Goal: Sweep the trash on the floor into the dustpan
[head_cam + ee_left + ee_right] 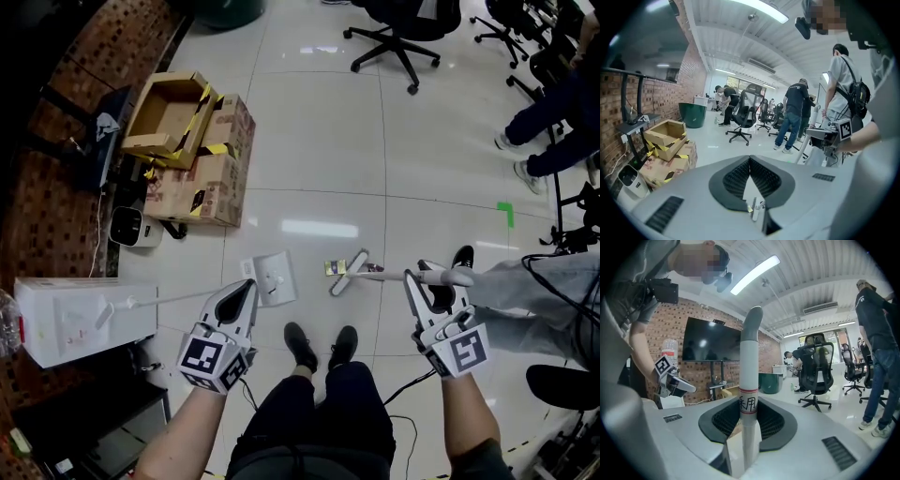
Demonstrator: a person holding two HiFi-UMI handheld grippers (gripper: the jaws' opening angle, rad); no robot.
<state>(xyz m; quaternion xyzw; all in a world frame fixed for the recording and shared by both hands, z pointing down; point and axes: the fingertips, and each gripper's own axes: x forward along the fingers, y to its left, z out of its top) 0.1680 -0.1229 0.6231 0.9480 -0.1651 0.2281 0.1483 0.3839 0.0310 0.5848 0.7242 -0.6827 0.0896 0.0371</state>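
Observation:
A small yellow piece of trash (pixel 335 268) lies on the white tile floor, right against the white broom head (pixel 348 274). The broom's handle (pixel 394 276) runs right into my right gripper (pixel 427 278), which is shut on it; the handle (pixel 751 362) stands upright between the jaws (pixel 750 411). A white dustpan (pixel 274 278) sits on the floor left of the trash, a short gap away. Its thin handle slants left past my left gripper (pixel 248 287), whose jaws (pixel 750 161) meet at the tips, apparently around that thin rod.
Stacked cardboard boxes (pixel 192 150) and a small white appliance (pixel 127 227) stand at the left. A long white box (pixel 80 314) lies near my left hand. Office chairs (pixel 398 28) and a seated person's legs (pixel 553 103) fill the back right. My shoes (pixel 319 345) are just behind the dustpan.

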